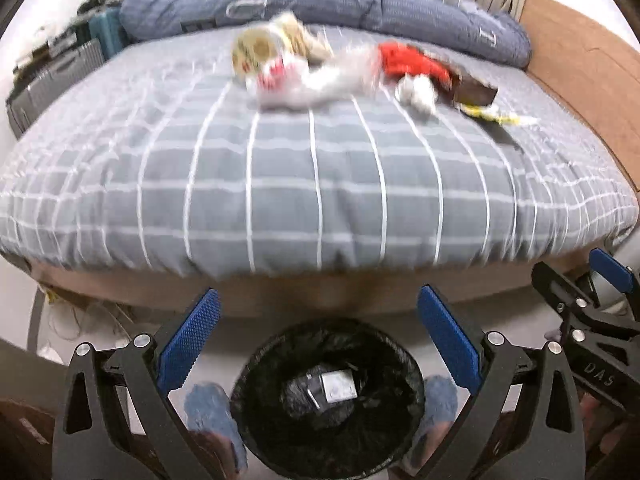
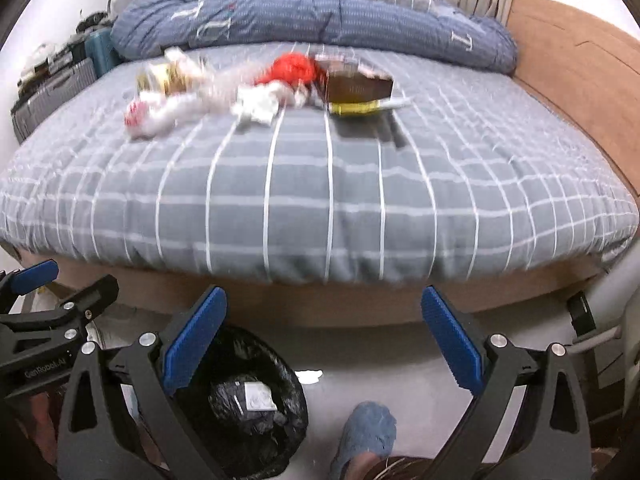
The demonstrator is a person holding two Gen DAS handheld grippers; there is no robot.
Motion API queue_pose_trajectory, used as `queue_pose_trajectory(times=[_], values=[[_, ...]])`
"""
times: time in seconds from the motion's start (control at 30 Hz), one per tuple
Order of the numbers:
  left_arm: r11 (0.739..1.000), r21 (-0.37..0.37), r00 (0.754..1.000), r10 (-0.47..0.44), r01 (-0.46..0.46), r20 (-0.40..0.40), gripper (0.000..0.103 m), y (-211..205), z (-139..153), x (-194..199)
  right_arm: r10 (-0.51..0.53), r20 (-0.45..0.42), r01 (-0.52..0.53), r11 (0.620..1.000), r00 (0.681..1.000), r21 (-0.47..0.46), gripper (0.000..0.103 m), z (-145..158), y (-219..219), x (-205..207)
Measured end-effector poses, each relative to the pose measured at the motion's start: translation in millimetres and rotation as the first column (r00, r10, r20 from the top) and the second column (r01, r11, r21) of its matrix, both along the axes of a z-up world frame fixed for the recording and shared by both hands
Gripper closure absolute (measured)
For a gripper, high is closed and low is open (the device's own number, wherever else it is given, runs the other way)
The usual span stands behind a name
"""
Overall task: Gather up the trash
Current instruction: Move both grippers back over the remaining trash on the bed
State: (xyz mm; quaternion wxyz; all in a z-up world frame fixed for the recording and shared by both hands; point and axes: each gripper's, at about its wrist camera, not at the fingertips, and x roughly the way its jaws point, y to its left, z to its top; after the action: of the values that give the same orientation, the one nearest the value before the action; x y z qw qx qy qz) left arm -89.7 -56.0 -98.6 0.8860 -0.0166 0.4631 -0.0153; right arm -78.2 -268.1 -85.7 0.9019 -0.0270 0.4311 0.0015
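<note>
Your left gripper (image 1: 318, 340) stands fully spread with nothing between its blue pads (image 1: 188, 344), poised above the trash bin (image 1: 256, 396) on the floor at the foot of the bed (image 1: 320, 200). The bin is lined with a black bag and holds a dark wrapped bundle (image 1: 320, 394) bearing a white label. Your right gripper (image 2: 324, 340) is spread wide as well and grips nothing; from its view the bin sits lower left, partly behind its left finger. Your slippered feet (image 1: 208, 408) stand on either side of the bin.

The rest of the trash lies well apart from both grippers, across the far half of the grey checked bedspread: a round yellowish container (image 1: 256, 50), crumpled white plastic (image 1: 332, 80), a red wrapper (image 1: 412, 62), a brown box (image 2: 358, 86) and a yellow packet (image 2: 356, 108) just beside the box. A blue quilt (image 2: 320, 20) is bunched behind them.
</note>
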Motion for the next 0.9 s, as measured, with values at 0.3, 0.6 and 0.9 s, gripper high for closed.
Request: queue_pose_trajectory(times=[0.3, 0.6, 0.9], values=[[1.000, -0.016, 0.999, 0.017, -0.017, 0.036, 0.006, 15, 17, 22, 0.021, 0.094, -0.017, 0.999, 0.995, -0.036, 0.009, 28, 2, 15], [0.999, -0.017, 0.996, 0.047, -0.046, 0.073, 0.006, 30, 36, 59, -0.011, 0.113, 0.014, 1.000, 0.994, -0.023, 0.009, 46, -4, 54], [0.999, 0.004, 0.996, 0.034, -0.034, 0.088, 0.006, 36, 44, 103, -0.035, 0.099, 0.039, 0.999, 0.995, -0.029, 0.009, 48, -20, 109]])
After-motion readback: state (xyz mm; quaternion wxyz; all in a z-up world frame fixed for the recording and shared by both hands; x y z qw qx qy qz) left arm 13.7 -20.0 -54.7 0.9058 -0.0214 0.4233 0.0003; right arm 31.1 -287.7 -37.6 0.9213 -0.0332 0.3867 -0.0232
